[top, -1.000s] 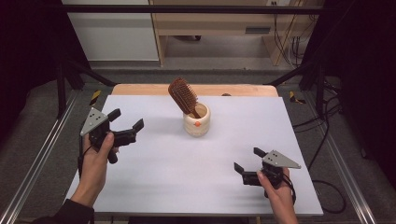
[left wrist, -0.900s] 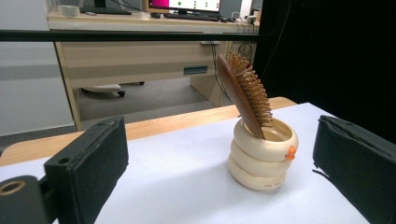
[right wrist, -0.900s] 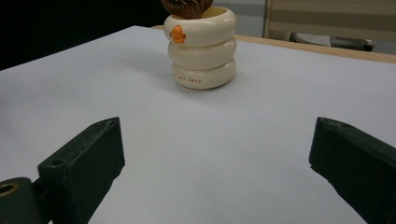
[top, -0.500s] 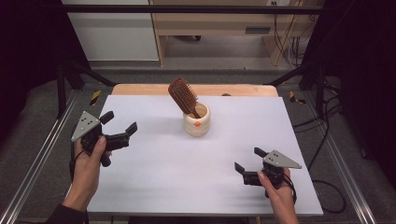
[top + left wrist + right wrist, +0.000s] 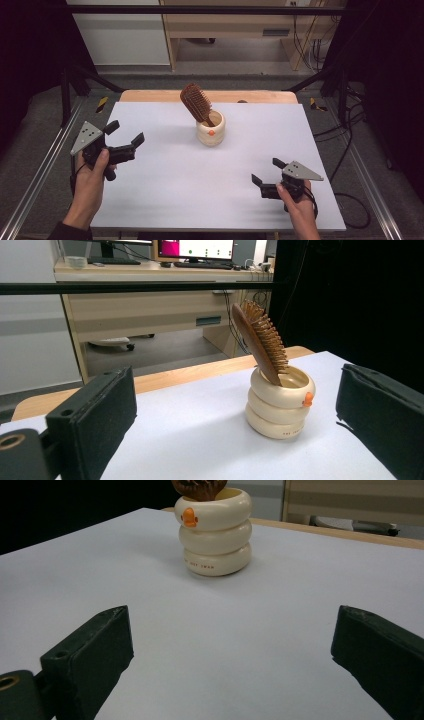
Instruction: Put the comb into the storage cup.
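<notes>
A cream ringed cup (image 5: 210,131) with a small orange knob stands at the back middle of the white table (image 5: 200,185). A brown wooden hairbrush (image 5: 196,102) leans in it, head up and tilted left. The same cup (image 5: 279,407) and hairbrush (image 5: 260,340) lie ahead in the left gripper view, and the cup (image 5: 214,530) ahead in the right gripper view. My left gripper (image 5: 124,134) is held above the table's left side, open, with nothing between its jaws. My right gripper (image 5: 268,171) rests low at the front right, open and holding nothing.
A wooden strip (image 5: 150,95) runs along the table's back edge. Metal frame rails (image 5: 35,180) flank the table. A desk (image 5: 150,300) with monitors stands beyond. Cables (image 5: 345,150) trail on the floor at the right.
My left gripper has moved back toward the person and to the left, away from the cup. The right gripper has stayed in place.
</notes>
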Available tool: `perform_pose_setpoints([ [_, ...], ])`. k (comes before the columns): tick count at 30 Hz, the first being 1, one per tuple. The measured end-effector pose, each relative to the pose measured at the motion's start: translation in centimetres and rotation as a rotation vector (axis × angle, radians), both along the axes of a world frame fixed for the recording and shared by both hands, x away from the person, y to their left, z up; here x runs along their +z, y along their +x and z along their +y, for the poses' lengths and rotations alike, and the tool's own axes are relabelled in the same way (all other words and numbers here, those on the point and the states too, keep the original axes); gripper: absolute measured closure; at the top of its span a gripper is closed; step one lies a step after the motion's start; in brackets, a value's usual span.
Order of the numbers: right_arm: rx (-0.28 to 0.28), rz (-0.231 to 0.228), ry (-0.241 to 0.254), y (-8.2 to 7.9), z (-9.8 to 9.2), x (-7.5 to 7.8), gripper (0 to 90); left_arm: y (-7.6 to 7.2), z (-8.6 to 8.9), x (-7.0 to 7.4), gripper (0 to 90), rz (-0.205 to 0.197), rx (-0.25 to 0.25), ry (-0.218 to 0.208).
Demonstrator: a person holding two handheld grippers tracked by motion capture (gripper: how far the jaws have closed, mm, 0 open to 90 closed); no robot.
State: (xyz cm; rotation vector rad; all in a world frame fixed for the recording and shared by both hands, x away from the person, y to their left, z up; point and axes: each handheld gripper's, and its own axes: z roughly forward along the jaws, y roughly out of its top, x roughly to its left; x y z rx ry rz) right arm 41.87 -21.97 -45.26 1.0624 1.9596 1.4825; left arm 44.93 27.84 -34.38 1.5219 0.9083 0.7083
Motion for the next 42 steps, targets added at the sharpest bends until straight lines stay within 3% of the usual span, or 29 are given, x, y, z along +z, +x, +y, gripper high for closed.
perform_pose_setpoints([
  [12,0.007,-0.011,-0.018,-0.3,0.0,0.0,3.7,-1.2,1.1,-1.0,3.0,-0.006,0.011,0.006],
  [20,0.016,-0.026,-0.030,-0.6,-0.1,0.0,3.7,-1.7,2.8,-2.5,3.0,0.011,0.041,-0.016],
  [28,0.017,-0.055,-0.039,-0.7,-0.4,0.1,3.7,-2.2,4.5,-4.2,3.2,-0.003,0.057,-0.015],
  [42,-0.009,-0.078,-0.018,-0.7,-1.6,0.0,3.6,-3.1,5.9,-7.1,4.1,0.013,0.072,-0.054],
])
